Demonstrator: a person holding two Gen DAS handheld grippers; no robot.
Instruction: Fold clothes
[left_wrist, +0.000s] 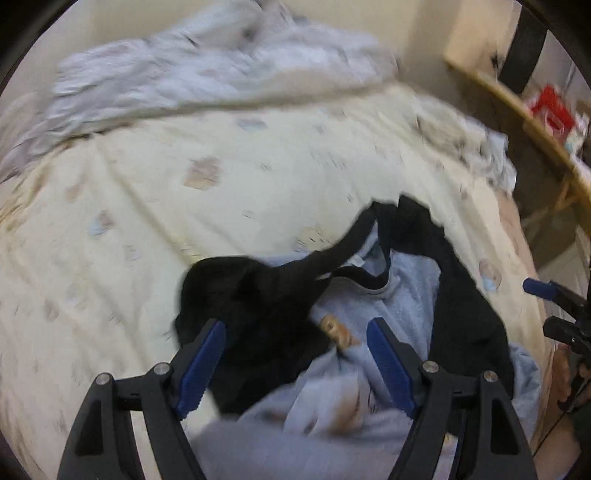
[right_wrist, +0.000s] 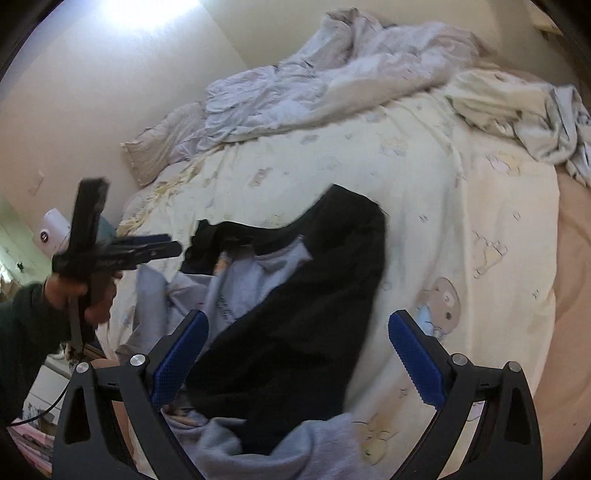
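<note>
Both tools, left and right, gaped wide, empty, over the limp black garment crumpled on the bed; its hem looked the likeliest hold.

1. The bed sheet is pale cream, printed with faint cartoon bears in tan and light blue.
2. The black garment is plain — no pattern shows.
3. The sweatshirt is light blue, with a black-edged neckline and an orange-tan print.
4. The crumpled duvet is greyish white.
5. The left gripper and the right gripper are black — their pads blue.
</note>
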